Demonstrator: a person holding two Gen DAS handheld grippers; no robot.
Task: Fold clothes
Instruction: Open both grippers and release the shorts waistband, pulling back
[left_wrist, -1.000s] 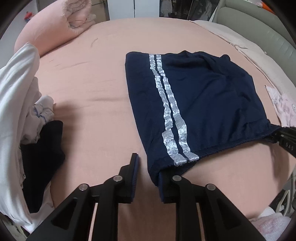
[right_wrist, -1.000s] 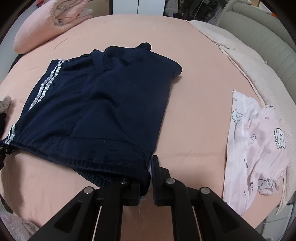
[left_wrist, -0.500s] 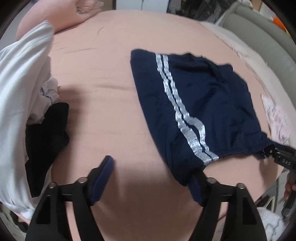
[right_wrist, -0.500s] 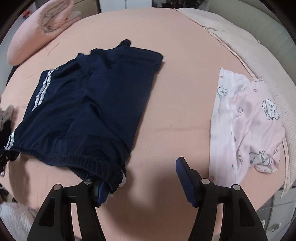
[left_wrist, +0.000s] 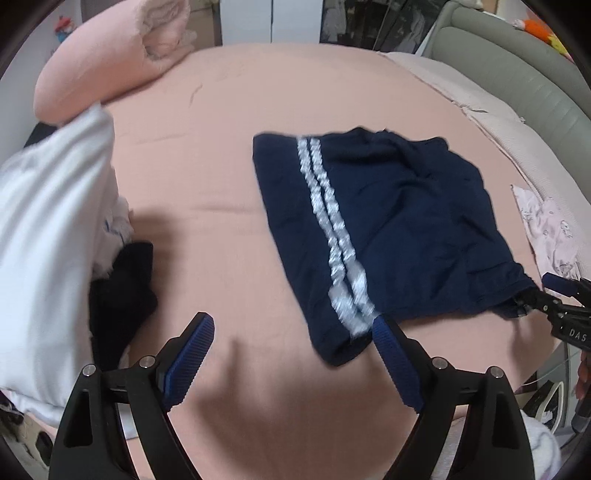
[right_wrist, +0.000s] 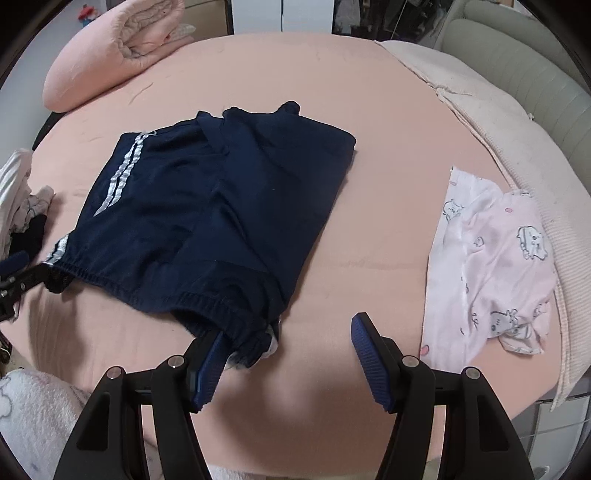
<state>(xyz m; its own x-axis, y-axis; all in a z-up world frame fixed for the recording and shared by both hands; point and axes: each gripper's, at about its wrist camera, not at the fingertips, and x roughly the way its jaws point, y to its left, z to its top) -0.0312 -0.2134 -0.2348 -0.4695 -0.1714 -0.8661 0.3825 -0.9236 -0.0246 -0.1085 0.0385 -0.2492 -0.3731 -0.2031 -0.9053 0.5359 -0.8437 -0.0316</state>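
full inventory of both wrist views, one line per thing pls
navy shorts: 1, navy with two silver side stripes, flat mid-bed, waistband toward the grippers
pink printed garment: 1, pale pink with cartoon print, on the bed right of the shorts
clothes pile: 1 heap, white and black, left edge of the bed
rolled quilt: 1, pink, far left corner
bed sheet: 1, salmon pink, under everything
headboard: 1, grey-green padded, far right
left gripper: 1, black with blue pads, open, at the shorts' striped corner
right gripper: 1, black with blue pads, open, at the shorts' other waistband corner
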